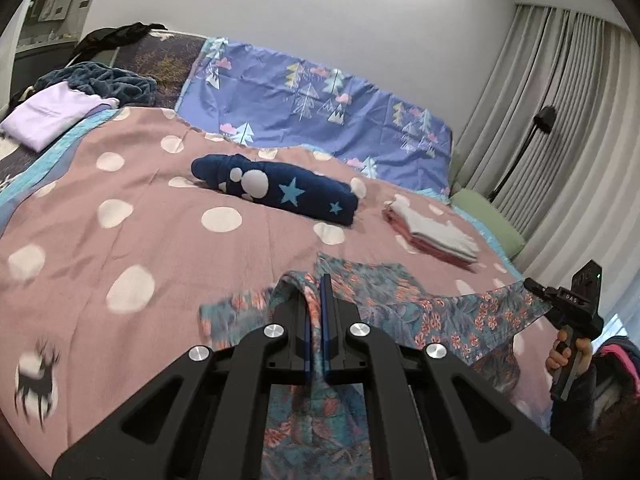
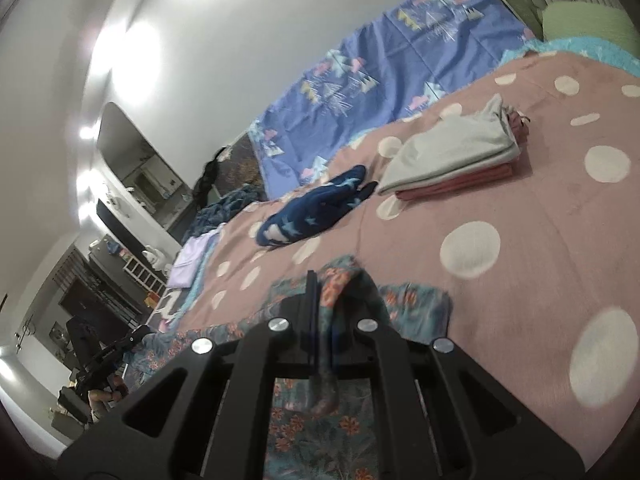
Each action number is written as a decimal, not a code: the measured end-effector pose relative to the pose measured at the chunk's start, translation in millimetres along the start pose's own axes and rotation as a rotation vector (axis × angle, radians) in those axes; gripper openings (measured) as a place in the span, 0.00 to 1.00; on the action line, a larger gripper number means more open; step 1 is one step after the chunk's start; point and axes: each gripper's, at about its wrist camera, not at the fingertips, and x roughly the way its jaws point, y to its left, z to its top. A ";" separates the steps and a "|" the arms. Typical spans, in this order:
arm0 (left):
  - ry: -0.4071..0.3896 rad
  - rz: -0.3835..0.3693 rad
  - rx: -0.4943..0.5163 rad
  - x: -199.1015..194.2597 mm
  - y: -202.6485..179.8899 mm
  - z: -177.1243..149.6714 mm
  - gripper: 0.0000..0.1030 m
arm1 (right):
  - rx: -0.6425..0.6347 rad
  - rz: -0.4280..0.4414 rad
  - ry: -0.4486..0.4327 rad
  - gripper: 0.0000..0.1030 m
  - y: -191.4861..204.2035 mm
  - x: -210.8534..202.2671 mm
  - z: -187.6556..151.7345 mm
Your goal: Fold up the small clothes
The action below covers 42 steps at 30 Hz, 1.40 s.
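A teal floral garment (image 1: 452, 316) with orange flowers hangs stretched between my two grippers above the pink dotted bedspread (image 1: 132, 208). My left gripper (image 1: 316, 288) is shut on one edge of it, cloth bunched between the blue pads. In the left wrist view my right gripper (image 1: 532, 286) pinches the other edge at far right, a hand on its handle. The right wrist view shows my right gripper (image 2: 320, 280) shut on the floral garment (image 2: 412, 300), and my left gripper (image 2: 138, 334) far off at lower left.
A folded navy star-print piece (image 1: 280, 192) lies mid-bed. A folded stack of grey and pink clothes (image 1: 432, 236) sits to its right. Lilac folded cloth (image 1: 52, 116) and a dark blue heap (image 1: 104, 84) lie far left. Blue tree-print bedding (image 1: 312, 104) lines the wall; curtains (image 1: 560, 112) hang right.
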 end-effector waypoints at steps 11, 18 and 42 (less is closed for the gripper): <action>0.229 0.053 -0.127 134.3 67.6 -22.8 0.05 | 0.081 -0.148 0.170 0.08 -64.4 106.8 -13.6; 0.222 -0.001 -0.123 111.8 65.5 -30.3 0.31 | 0.056 -0.153 0.190 0.15 -57.9 93.3 -17.4; 0.187 0.170 -0.184 137.8 97.0 -9.1 0.55 | 0.069 -0.184 0.185 0.50 -62.8 121.9 7.4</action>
